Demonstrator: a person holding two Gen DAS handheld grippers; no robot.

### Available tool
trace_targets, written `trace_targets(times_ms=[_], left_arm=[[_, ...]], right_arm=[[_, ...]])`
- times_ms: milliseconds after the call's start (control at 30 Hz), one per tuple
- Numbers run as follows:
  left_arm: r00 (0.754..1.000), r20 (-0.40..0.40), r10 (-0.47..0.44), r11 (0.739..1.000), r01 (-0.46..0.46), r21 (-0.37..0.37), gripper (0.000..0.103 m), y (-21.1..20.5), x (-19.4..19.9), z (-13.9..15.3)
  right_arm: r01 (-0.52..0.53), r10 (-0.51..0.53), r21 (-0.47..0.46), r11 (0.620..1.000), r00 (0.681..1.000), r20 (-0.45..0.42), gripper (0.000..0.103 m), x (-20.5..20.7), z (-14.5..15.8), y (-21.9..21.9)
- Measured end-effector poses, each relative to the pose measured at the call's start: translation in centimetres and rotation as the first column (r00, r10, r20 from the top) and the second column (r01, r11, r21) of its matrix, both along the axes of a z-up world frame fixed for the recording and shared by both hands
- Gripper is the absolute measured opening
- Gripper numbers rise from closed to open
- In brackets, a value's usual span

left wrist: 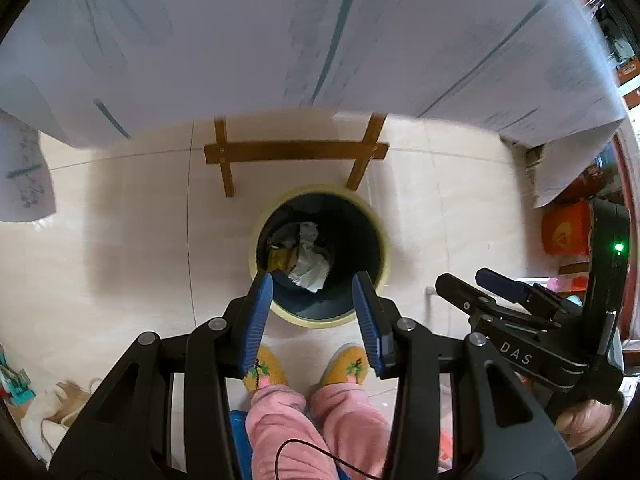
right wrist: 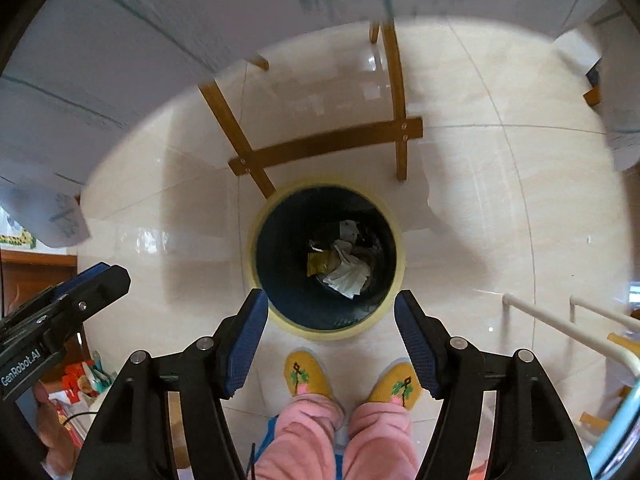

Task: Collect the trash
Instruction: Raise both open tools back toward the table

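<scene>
Both grippers are hanging directly above the trash bin (right wrist: 326,258), pointing steeply down at it. The left gripper (left wrist: 316,312) is standing parted with nothing between its pads; the right gripper (right wrist: 330,340) is standing wider, likewise empty and released. Crumpled white paper (right wrist: 346,276) and a yellow wrapper (right wrist: 318,264) are lying at the bottom of the bin, so some trash appears already collected. The bin is sitting on the floor (right wrist: 480,208), just in front of the person's yellow slippers (right wrist: 306,372) and beside wooden legs (right wrist: 324,146) under the paper-covered tabletop (left wrist: 280,40). Whether further trash is waiting on that tabletop cannot be told; the surface is blurred.
</scene>
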State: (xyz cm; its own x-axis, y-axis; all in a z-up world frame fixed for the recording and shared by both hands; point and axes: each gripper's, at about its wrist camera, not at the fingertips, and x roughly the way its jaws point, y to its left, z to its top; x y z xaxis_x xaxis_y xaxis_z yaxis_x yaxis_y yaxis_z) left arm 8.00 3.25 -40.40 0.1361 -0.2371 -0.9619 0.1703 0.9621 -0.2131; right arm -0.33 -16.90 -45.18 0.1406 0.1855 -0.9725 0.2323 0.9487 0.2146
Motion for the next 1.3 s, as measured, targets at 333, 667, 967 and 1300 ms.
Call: trace_targets(times_ms=[333, 667, 967, 1300], left_arm=[[0.996, 0.088, 0.009, 1.0, -0.009, 0.003, 0.038, -0.6, -0.5, 12.8], [0.986, 0.164, 0.041, 0.999, -0.045, 0.017, 0.038, -0.4, -1.8, 24.0], [0.964, 0.257, 0.072, 0.994, -0.091, 0.063, 0.038, 0.6, -2.5, 32.6], [0.954, 0.294, 0.055, 0.989, -0.092, 0.113, 0.041, 2.9, 1.5, 38.1]], right_arm=[[0.002, 0.001, -0.026, 1.0, 0.993, 0.116, 0.067, -0.1, 14.5, -0.1], [-0.071, 0.081, -0.061, 0.996, 0.978, 0.191, 0.066, 0.1, 27.0, -0.1], [-0.128, 0.141, -0.064, 0.99, 0.941, 0.309, 0.066, 0.0, 36.5, -0.9], [-0.184, 0.204, -0.088, 0.979, 0.897, 0.392, 0.066, 3.5, 41.5, -1.2]])
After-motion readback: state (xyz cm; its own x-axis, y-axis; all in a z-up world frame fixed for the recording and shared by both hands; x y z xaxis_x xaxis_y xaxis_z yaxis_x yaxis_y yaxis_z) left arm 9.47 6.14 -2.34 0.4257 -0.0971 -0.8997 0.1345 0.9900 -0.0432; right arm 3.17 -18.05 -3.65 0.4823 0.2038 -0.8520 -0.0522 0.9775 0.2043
